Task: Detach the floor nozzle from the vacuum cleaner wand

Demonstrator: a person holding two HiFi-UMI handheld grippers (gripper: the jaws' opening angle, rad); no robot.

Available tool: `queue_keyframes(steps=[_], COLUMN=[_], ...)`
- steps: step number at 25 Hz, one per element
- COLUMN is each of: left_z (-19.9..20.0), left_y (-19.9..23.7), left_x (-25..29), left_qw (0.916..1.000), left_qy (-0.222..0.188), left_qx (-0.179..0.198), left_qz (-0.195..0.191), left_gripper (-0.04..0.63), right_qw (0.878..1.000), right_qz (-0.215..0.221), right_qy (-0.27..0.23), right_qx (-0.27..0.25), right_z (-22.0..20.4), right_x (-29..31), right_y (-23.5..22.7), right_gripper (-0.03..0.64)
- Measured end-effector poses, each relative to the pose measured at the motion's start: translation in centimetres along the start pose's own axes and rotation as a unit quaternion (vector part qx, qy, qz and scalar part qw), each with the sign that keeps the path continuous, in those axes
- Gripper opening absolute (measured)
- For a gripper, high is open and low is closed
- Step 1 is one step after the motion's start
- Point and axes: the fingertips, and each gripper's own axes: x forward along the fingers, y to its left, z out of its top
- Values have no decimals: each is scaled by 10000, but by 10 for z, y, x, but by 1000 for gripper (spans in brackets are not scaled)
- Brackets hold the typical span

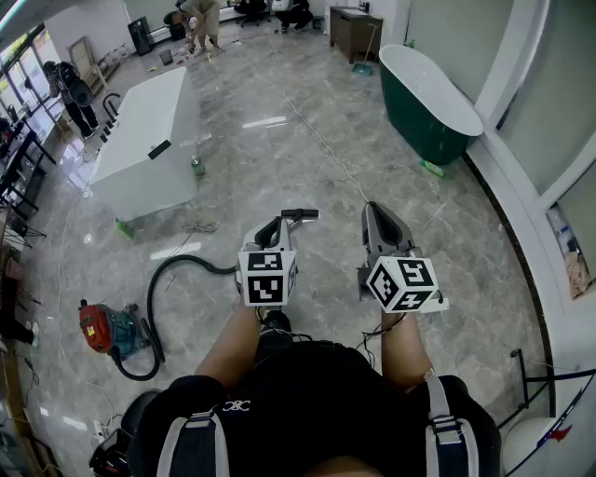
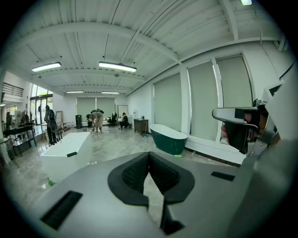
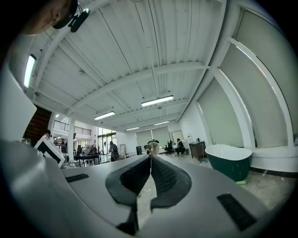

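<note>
The red and teal vacuum cleaner canister [image 1: 112,331] lies on the marble floor at the lower left. Its black hose [image 1: 172,270] curves toward my left gripper [image 1: 284,222] and disappears behind it. A short dark piece [image 1: 302,214] shows just past that gripper's tip; I cannot tell what it is. No wand or floor nozzle shows clearly. My left gripper [image 2: 149,153] is shut with nothing between its pads, tilted slightly down over the floor. My right gripper [image 1: 375,210] is held level beside it, and it [image 3: 150,157] is also shut and empty.
A white block table [image 1: 149,140] stands at the left with a green bottle [image 1: 196,166] at its foot. A dark green bathtub [image 1: 428,102] sits along the right wall. A thin cable [image 1: 321,140] crosses the floor. People [image 1: 200,19] work at the far end.
</note>
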Motion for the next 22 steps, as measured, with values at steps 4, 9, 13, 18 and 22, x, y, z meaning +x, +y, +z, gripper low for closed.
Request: queue_keyframes(steps=[4, 9, 13, 18, 22], left_z=[-4, 11, 24, 52, 80], left_y=[14, 35, 62, 107, 156], left_x=[20, 71, 119, 183, 236], left_qw=[10000, 9999, 9997, 9988, 9985], left_qy=[-34, -109, -141, -272, -318], left_qx=[-34, -17, -24, -200, -284], left_qz=[-1, -80, -174, -357, -331], left_gripper=[12, 12, 11, 12, 11], right_qw=[10000, 9998, 9996, 9983, 9982], right_qz=[21, -44, -81, -196, -74], right_qy=[18, -4, -38, 120, 160], right_qx=[-82, -174, -257, -527, -578], right_z=[-10, -15, -14, -19, -16], right_x=[21, 69, 122, 203, 280], right_y=[0, -14, -22, -27, -23], right_gripper=[15, 15, 15, 15, 15])
